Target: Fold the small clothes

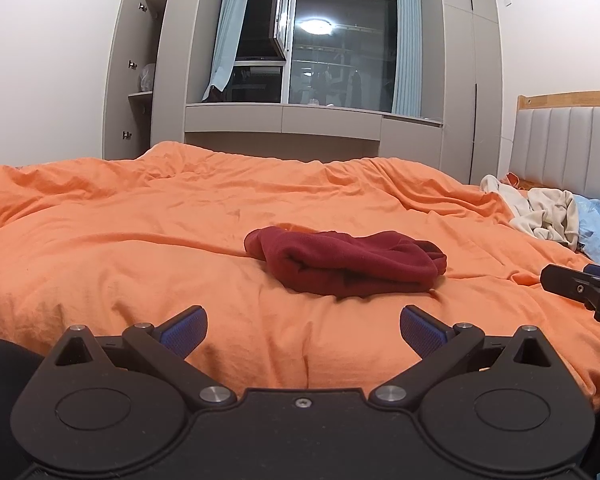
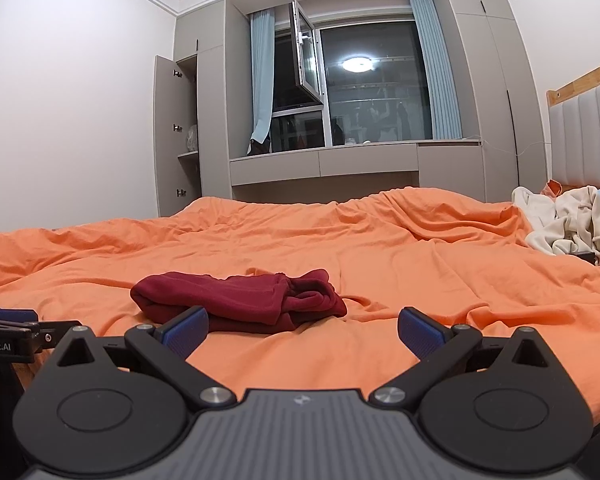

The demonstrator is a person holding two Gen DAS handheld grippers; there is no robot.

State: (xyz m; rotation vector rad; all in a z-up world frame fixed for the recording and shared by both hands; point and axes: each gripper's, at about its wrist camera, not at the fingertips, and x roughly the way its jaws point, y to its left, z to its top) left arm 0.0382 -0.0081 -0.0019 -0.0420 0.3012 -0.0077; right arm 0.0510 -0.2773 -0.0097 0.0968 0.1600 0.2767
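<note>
A dark red garment (image 1: 346, 262) lies bunched and partly folded on the orange duvet (image 1: 120, 240) of the bed, roughly mid-way across it and towards the near edge where both claws wait. Its long axis runs side to side, parallel to that near edge.

From the left claw (image 1: 303, 330) the garment sits straight ahead and a little to the right, with bare duvet between the blue pads and the cloth. From the right claw (image 2: 303, 330) it lies ahead and to the left; in the right wrist view that claw's left pad overlaps the near hem of the garment, so the right claw looks the nearer of the two, though whether it touches the cloth cannot be told. Both claws stand with their fingers wide apart, holding nothing.

The next move likely turns on each claw taking one end of that sideways bundle: left claw to the left end, right claw to the right end.

Readable writing: "Robot.AI" on the left claw's body at the left edge of the right wrist view. A heap of cream and light blue clothes (image 2: 560, 220) lies well apart at the far right, near the padded headboard (image 1: 568, 148).
</note>
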